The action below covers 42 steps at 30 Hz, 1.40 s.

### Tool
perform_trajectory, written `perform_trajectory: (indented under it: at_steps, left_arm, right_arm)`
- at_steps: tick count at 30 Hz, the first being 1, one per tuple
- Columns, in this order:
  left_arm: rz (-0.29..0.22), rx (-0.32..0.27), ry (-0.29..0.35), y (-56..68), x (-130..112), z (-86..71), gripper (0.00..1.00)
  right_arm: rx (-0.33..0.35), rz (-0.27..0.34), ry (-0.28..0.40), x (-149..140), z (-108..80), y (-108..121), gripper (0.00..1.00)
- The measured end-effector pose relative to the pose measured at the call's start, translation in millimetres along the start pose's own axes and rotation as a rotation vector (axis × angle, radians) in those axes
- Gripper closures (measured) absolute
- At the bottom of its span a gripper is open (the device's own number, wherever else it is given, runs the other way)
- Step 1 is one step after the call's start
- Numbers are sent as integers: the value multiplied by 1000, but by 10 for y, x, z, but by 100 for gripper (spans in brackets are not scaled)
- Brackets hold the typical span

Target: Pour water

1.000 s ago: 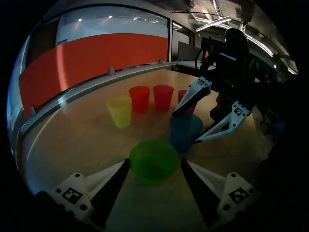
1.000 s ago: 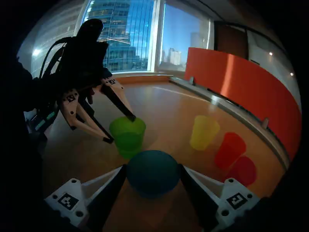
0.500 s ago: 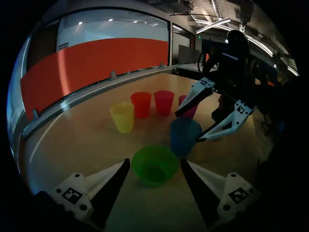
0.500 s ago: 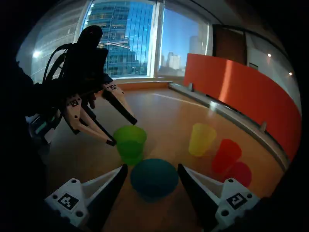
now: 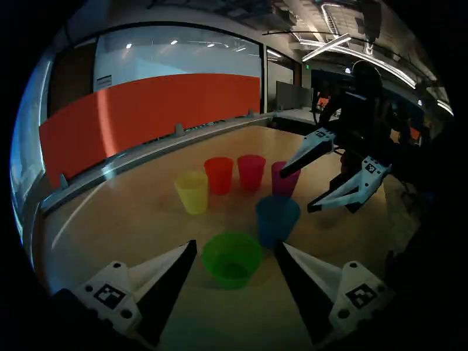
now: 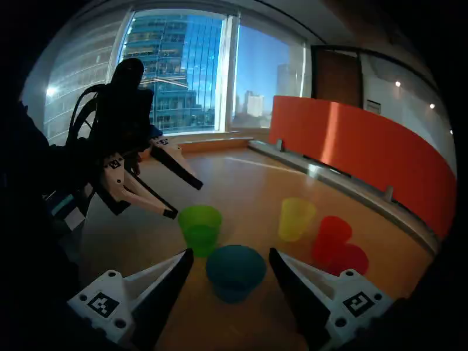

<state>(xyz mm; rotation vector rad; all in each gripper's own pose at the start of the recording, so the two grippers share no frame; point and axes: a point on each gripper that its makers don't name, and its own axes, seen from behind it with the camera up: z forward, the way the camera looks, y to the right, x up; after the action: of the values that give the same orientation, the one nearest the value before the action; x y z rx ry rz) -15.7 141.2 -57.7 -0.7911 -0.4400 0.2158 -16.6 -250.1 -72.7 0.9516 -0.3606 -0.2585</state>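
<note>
I've pulled both back: left tongs [image 5: 234, 244] and right tongs [image 6: 230, 251] gape open, holding nothing. The green cup [image 5: 232, 260] and blue cup [image 6: 236, 275] stand on the desk [image 5: 128, 216] just ahead of their tips, now farther off. No pouring yet, I think — a cup needs grabbing.

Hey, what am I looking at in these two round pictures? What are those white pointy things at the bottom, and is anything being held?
No robot: a person holds a two-finger gripper in each hand, each carrying a fisheye camera looking along its white fingers. One picture is from the left gripper, the other from the right gripper. Both are open, holding nothing. On the wooden table stand six cups: green cup before the left gripper, blue cup before the right, then yellow cup, orange cup, red cup, magenta cup.
</note>
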Motion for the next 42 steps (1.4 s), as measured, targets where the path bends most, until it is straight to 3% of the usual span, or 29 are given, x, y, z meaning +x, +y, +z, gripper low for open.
perform_trajectory:
  at_steps: [10, 21, 33, 36, 42]
  left_arm:
    - [-11, 124, 98, -93, 138, -186, 2]
    - [-78, 301, 226, -386, 217, -410, 2]
    - [-10, 452, 328, -564, 464, -618, 2]
    - [-7, 484, 344, -605, 513, -645, 2]
    - [-47, 546, 382, -734, 592, -737, 2]
  right_arm:
    - [-123, 45, 80, 130, -382, 228, 0]
    - [-280, 92, 148, 129, -737, 520, 0]
    - [-530, 134, 243, 252, -1189, 1097, 0]
    - [-570, 151, 270, 296, -1274, 1192, 0]
    - [-657, 170, 311, 339, -1438, 1396, 0]
